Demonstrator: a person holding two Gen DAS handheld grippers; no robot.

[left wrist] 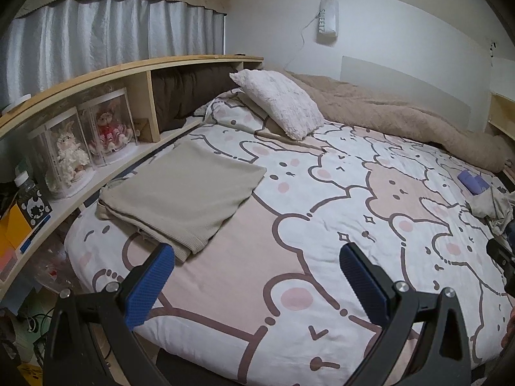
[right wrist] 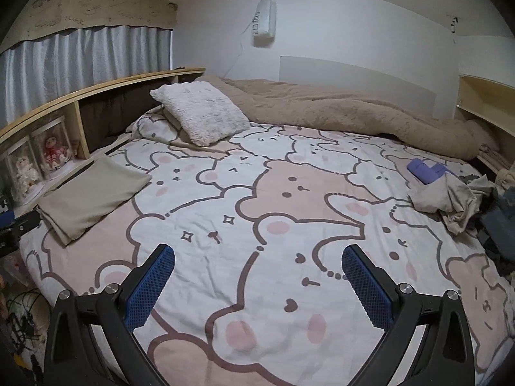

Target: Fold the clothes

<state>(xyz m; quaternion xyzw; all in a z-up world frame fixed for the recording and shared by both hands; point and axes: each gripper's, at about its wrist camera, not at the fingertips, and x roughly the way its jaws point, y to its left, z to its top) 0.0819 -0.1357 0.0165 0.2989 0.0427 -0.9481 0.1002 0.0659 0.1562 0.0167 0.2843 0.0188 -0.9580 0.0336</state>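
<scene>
Left hand-held gripper (left wrist: 257, 257) spread wide, empty, right hand-held gripper (right wrist: 258, 257) likewise, above bedsheet (right wrist: 257, 193)

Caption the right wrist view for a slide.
Open right gripper hovers over bear-print bed; folded beige garment left, unfolded clothes pile right.

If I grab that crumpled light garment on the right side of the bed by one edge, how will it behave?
The crumpled garment looks thin and limp, so it will probably drape and unfurl rather than hold shape. It lies against the dark clothes pile, so a lift may drag those along. The purple item touches its far edge and might shift.
</scene>
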